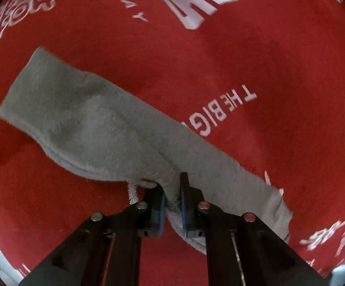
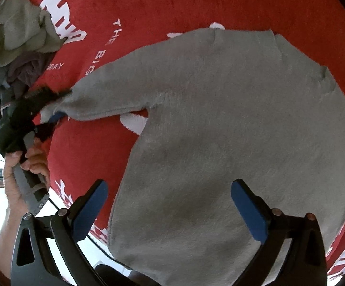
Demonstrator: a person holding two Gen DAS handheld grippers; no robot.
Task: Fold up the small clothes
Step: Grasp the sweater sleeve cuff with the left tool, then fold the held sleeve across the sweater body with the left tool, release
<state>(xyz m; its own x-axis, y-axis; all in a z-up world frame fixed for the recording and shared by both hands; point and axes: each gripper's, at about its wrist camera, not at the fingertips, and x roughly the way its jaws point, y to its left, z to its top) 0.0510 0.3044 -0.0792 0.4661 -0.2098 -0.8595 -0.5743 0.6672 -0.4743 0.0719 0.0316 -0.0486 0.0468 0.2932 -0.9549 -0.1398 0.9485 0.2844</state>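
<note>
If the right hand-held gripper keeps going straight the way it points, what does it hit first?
Most likely the body of the grey sweater, spread on the red cloth. The right hand-held gripper is open above it with nothing in between, though depth is unclear.

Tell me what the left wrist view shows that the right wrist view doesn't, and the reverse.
Only the left wrist view: the left gripper from close up, pinched shut on the sleeve's cuff. Only the right wrist view: the sweater's body spread flat, the right gripper open above it, a hand holding the left tool, and a clothes pile. Both: the grey sweater's sleeve on the red printed cloth.
</note>
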